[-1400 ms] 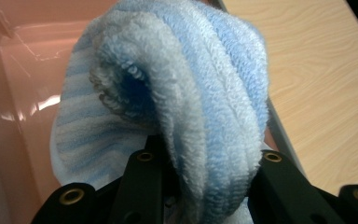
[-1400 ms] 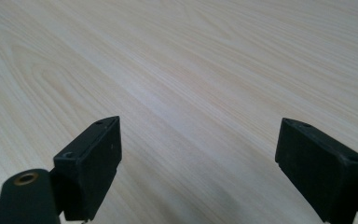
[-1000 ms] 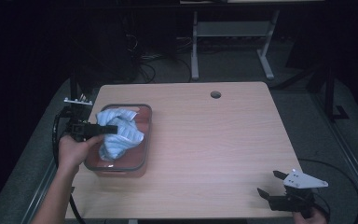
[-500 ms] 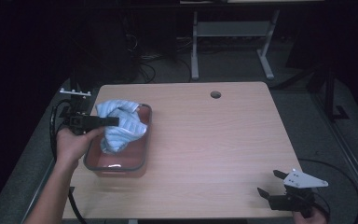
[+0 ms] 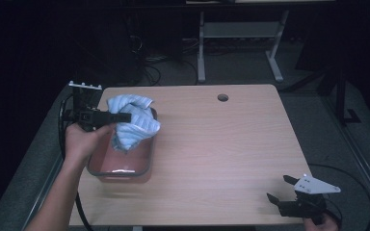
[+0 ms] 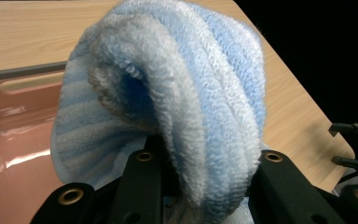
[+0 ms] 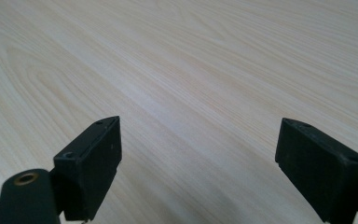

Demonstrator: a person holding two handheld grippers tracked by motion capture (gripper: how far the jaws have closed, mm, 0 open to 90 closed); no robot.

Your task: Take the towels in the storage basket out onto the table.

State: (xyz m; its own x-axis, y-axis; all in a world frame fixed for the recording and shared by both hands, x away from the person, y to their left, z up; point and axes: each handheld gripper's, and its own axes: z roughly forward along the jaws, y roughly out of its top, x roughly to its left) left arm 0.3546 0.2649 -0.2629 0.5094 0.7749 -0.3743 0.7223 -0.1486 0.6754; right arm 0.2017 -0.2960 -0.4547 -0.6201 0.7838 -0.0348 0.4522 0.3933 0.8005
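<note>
Item 1: left hand-held gripper (image 5: pixel 125 117). At the left of the counter (image 5: pixel 221 159), held level in the person's left hand (image 5: pixel 79 142), jaws pointing toward the counter's middle. Jaws clamped on a bunch of cloth; in the left gripper view the fabric bulges up between and over both black jaws.

Item 2: towel (image 5: pixel 132 122). Light blue terry with paler stripes, crumpled. Gripped by the left hand-held gripper and lifted above the rear half of the dish, its lower folds hanging down toward the basin; whether the lowest fold touches the dish cannot be told. In the left gripper view the towel (image 6: pixel 177 107) curls into a thick roll close to the lens.

Item 3: dish (image 5: pixel 120 168). Rectangular, pink inside with a grey rim, standing at the counter's left side under the towel. Its near half lies bare and glossy.

Item 4: right hand-held gripper (image 5: pixel 277 190). At the counter's near right corner, well apart from dish and towel. Jaws spread wide with nothing between them; the right gripper view shows only bare wood grain in the gap. A grey three-cornered plate sits on top.

Item 5: counter. Pale wood top with a round cable hole (image 5: pixel 223 97) near the far edge.
</note>
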